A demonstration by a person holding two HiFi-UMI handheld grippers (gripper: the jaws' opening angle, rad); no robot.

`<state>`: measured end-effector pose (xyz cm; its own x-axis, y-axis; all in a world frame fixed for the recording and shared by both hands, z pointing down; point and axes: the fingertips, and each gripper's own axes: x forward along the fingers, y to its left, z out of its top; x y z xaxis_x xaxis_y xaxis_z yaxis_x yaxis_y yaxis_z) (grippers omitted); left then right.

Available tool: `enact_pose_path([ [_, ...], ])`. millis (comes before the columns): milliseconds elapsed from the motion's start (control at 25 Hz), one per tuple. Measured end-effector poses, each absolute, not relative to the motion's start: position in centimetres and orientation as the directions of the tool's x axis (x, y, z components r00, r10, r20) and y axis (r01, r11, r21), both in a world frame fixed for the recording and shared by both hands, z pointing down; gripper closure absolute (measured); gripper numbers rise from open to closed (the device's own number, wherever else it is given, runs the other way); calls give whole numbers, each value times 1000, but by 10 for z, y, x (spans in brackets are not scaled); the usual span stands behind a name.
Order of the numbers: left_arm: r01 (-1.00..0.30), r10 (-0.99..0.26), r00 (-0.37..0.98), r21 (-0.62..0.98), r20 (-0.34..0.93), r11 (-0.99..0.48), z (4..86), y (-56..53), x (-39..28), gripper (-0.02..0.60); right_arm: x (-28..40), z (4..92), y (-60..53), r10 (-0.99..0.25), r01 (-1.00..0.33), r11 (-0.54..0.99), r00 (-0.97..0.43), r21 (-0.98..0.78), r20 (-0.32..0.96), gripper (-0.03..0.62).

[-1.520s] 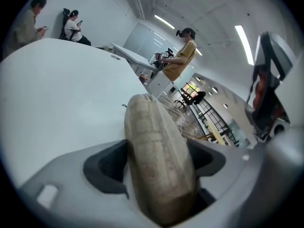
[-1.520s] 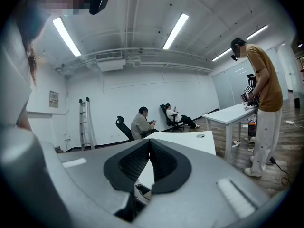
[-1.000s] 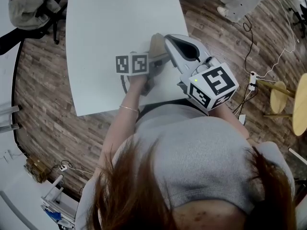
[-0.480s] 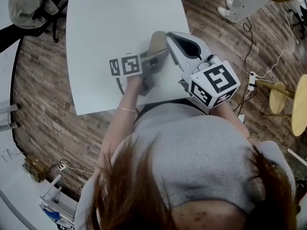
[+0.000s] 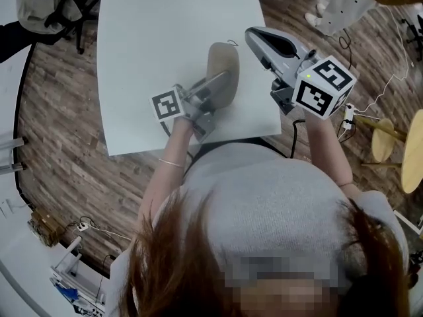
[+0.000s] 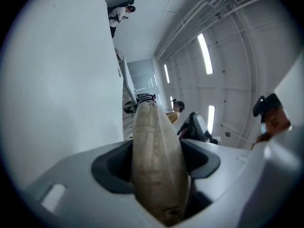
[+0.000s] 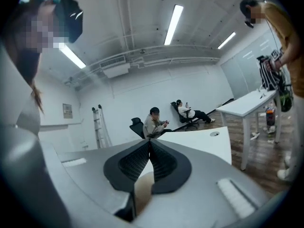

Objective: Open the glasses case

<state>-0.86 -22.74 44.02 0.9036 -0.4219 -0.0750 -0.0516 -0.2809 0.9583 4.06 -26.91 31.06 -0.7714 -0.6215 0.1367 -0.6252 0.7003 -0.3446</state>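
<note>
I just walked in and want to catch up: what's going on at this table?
A person is at the white table with a handheld gripper in each hand. The left gripper is clamped on one end of the beige glasses case; its jaws have just been closing on it. The right gripper is shut and empty, held to the right of the case without touching it. The case looks closed, so the opening itself has not begun.
</note>
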Motion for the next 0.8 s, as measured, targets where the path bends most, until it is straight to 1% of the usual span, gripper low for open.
enact_pose_path([
  [80,16,-436,887,954,-152,-300,425,-227,-12,281,45,311,-279,-571,-571,725,-811,-386,128,589],
  [200,96,-446,860,937,-248,-335,399,-224,-16,281,46,325,-290,-470,-509,761,-860,-403,199,589],
  [240,109,-443,856,931,-266,-349,391,-223,-17,281,45,331,-292,-434,-485,767,-875,-421,215,555],
  [280,120,-438,854,924,-282,-362,385,-222,-17,281,42,336,-295,-400,-457,770,-889,-445,222,479],
  [360,139,-427,849,912,-310,-386,374,-218,-15,281,37,347,-299,-344,-406,746,-914,-527,217,470],
  [400,147,-423,847,907,-322,-395,369,-217,-14,281,37,354,-301,-326,-386,708,-922,-591,210,470],
  [480,165,-420,841,899,-343,-405,363,-215,-14,281,41,368,-305,-307,-327,588,-936,-739,170,471],
  [600,177,-414,837,894,-357,-412,359,-214,-19,281,38,364,-310,-305,-133,408,-952,-903,3,479],
  [680,173,-407,841,891,-355,-420,358,-213,-21,281,34,355,-313,-307,-15,348,-947,-937,-99,479],
  [720,175,-404,841,888,-360,-425,356,-212,-21,281,33,352,-313,-301,17,333,-946,-943,-124,478],
  [800,184,-399,838,881,-373,-436,352,-212,-21,281,28,353,-310,-270,32,324,-955,-946,-125,456],
])
